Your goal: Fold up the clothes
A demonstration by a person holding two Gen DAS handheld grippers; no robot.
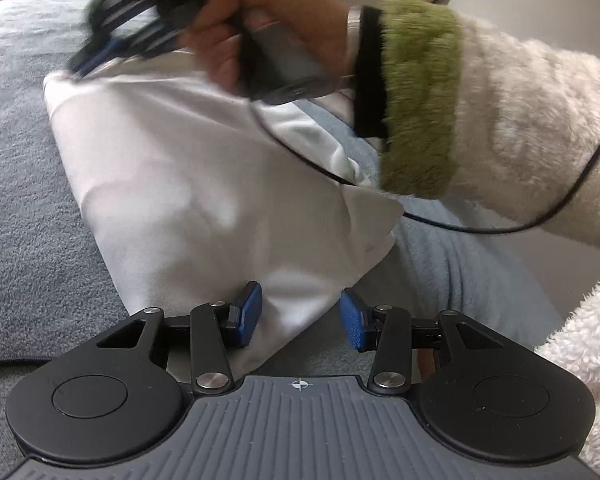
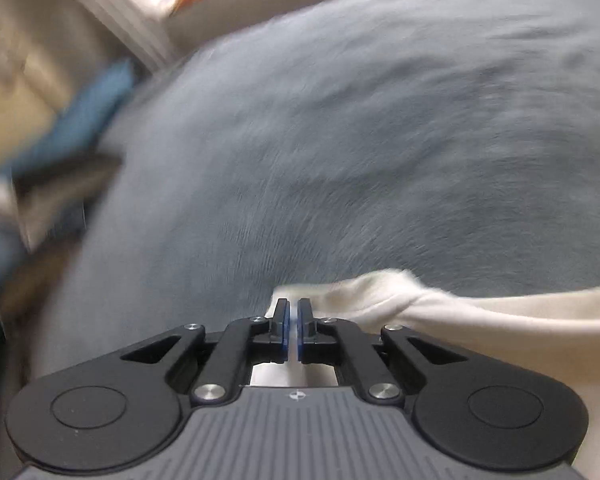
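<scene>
A white garment [image 1: 204,184] lies folded into a long shape on a grey-blue fleece blanket [image 1: 20,160]. My left gripper [image 1: 302,318] stands over its near corner. Its blue pads [image 1: 252,316] are apart, with the cloth's tip lying loose between them. At the far corner a person's hand [image 1: 228,40] holds my right gripper [image 1: 80,66], blurred, with its tips on the cloth. In the right wrist view the right gripper [image 2: 293,320] has its pads nearly together, pinching the edge of the white garment [image 2: 500,320], which trails off to the right.
A white fluffy sleeve with a green cuff [image 1: 420,96] and a black cable [image 1: 460,226] cross above the garment. The blanket [image 2: 380,140] stretches wide beyond the right gripper. Blurred blue cloth [image 2: 80,120] and a white frame [image 2: 120,8] lie off its left edge.
</scene>
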